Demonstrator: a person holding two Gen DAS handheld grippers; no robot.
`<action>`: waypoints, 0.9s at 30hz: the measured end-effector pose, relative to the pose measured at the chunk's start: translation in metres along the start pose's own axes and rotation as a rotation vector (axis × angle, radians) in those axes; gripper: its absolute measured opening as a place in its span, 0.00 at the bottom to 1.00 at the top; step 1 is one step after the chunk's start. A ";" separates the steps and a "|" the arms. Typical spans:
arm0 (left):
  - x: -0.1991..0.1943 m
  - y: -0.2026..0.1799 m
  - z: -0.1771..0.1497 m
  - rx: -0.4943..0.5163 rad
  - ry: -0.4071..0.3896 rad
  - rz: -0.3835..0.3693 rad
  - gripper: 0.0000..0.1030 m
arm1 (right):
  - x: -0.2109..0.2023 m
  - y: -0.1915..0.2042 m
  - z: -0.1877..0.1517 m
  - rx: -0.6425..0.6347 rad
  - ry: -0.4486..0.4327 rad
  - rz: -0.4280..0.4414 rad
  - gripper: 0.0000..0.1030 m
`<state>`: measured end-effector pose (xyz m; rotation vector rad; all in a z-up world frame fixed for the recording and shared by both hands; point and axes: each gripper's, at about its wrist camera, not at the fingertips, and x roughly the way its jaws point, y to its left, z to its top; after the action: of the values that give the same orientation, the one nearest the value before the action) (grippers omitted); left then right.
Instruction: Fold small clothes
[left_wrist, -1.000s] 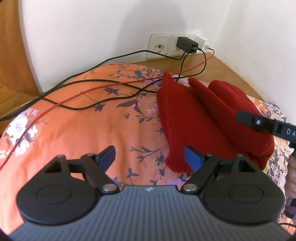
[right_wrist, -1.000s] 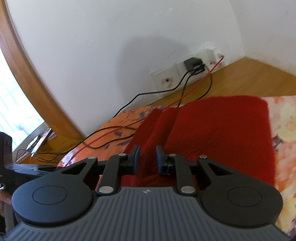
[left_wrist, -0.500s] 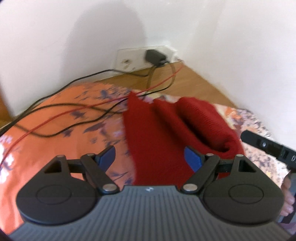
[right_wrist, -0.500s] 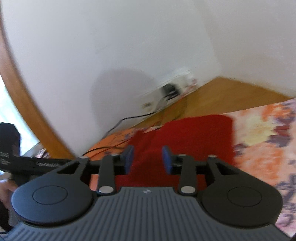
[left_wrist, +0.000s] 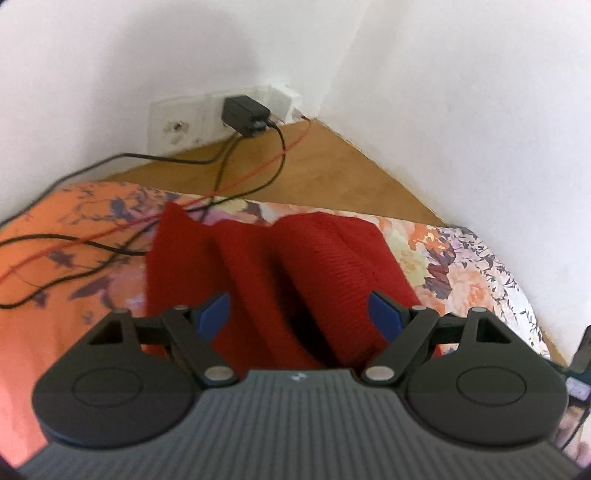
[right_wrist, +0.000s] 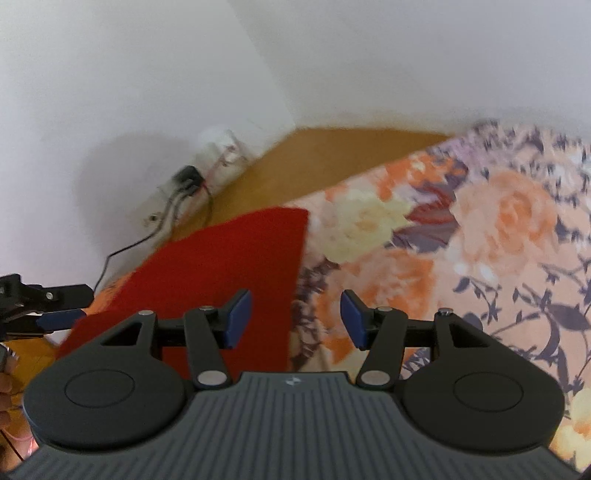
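My left gripper (left_wrist: 299, 314) hangs over the red knit garment (left_wrist: 325, 273), jaws spread wide and holding nothing, with the garment's rumpled folds between them. The garment lies on the floral bedspread (right_wrist: 480, 229), its far edge toward the wall charger (left_wrist: 243, 114) and the cables (left_wrist: 74, 236). My right gripper (right_wrist: 295, 319) sits at the garment's right edge, jaws apart and empty.

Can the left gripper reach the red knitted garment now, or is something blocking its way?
Probably yes. The left gripper has its jaws open and points straight at the red knitted garment on the floral bedspread. Nothing lies between them; the black cables run off to the left side.
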<state>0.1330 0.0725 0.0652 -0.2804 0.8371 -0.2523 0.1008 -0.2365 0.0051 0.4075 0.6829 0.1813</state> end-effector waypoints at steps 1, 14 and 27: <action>0.005 -0.003 0.000 0.000 0.005 -0.002 0.80 | 0.004 -0.005 -0.001 0.012 0.012 0.000 0.60; 0.046 -0.015 -0.007 -0.025 0.036 -0.039 0.63 | 0.040 -0.015 -0.003 -0.018 0.065 0.083 0.60; -0.004 0.006 -0.011 -0.011 -0.112 0.032 0.19 | 0.039 0.029 -0.002 -0.089 0.086 0.325 0.55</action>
<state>0.1222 0.0776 0.0589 -0.2883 0.7322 -0.2000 0.1284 -0.1981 -0.0059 0.4255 0.6874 0.5374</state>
